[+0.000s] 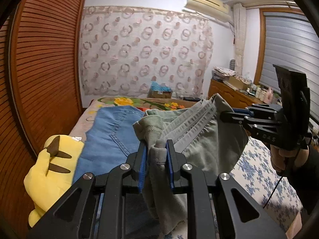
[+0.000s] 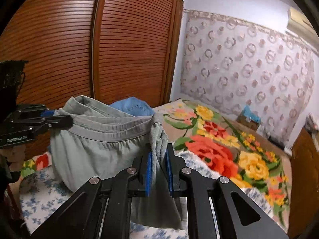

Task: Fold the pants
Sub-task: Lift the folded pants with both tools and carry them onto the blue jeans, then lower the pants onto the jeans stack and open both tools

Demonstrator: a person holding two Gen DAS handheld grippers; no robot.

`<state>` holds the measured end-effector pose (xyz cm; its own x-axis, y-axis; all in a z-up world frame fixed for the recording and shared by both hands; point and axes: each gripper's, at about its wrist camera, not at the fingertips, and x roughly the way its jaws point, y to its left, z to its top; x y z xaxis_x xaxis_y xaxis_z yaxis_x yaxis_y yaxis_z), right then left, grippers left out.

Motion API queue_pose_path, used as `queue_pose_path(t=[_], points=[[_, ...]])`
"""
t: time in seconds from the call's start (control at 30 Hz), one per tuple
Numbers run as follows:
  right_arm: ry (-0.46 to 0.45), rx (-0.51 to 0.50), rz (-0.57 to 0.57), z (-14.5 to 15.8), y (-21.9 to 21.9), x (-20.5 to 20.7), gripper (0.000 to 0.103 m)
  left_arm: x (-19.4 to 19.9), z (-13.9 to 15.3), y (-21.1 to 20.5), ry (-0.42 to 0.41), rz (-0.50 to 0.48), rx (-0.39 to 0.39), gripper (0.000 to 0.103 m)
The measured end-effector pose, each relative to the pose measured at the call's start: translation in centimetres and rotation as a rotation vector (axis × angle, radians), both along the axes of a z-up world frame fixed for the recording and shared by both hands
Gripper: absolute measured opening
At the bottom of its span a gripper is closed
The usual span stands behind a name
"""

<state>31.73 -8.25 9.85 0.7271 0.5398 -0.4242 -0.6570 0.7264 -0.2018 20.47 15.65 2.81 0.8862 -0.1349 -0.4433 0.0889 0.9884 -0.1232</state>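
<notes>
Pants: grey-green cotton pants with elastic waistband [image 1: 201,139], held up over the floral-blanketed bed [image 2: 229,139].
Grip: left gripper [image 1: 156,159] and right gripper [image 2: 159,165] each pinch a waistband end.
Technique: keep waistband taut and level, legs hanging aligned.

Grey-green cotton pants [image 1: 201,139] with lighter grey ribbed waistband [image 2: 111,130]. Black metal left gripper [image 1: 156,145] and black right gripper [image 2: 159,149], both with blue pads [image 2: 148,171]. Light blue denim garment [image 1: 107,139] with stitched seams. Yellow plush toy [image 1: 51,169] with dark brown stripes. White bedsheet [image 1: 257,171] with small blue flower print. Beige blanket [image 2: 225,139] with big red, orange and yellow flowers, green leaves. Reddish-brown slatted wooden wardrobe doors [image 2: 129,43]. Pale curtain [image 1: 143,51] patterned with grey rings and pink dots. Cream air conditioner [image 1: 207,2]. Grey window blind [image 1: 289,49], brown wood frame.
</notes>
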Motion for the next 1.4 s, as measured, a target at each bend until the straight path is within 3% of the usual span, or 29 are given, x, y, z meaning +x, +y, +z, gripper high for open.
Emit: queue_pose_path(t=[0.37,0.73,1.1,1.23,1.4], points=[[-0.082,-0.077,0.079,-0.7,5.4,4.7,0.013,-0.2,-1.6,3.3,-0.005,0.125,-0.068,0.019],[-0.106,-0.136,0.186,-2.4,9.7,7.6,0.013,-2.6,-3.5,4.8,-0.045,0.271,-0.139,0.019],[-0.007,-0.096,0.220,-3.3,9.3,10.2,0.013,-2.4,-5.5,5.7,-0.007,0.321,-0.152,0.019],[0.056,-0.077,0.198,-3.1,9.5,11.2,0.025,-2.4,-5.9,5.7,0.011,0.333,-0.151,0.021],[0.099,-0.031,0.170,-2.4,8.0,11.9,0.026,-2.5,-6.1,5.8,0.030,0.351,-0.139,0.033]])
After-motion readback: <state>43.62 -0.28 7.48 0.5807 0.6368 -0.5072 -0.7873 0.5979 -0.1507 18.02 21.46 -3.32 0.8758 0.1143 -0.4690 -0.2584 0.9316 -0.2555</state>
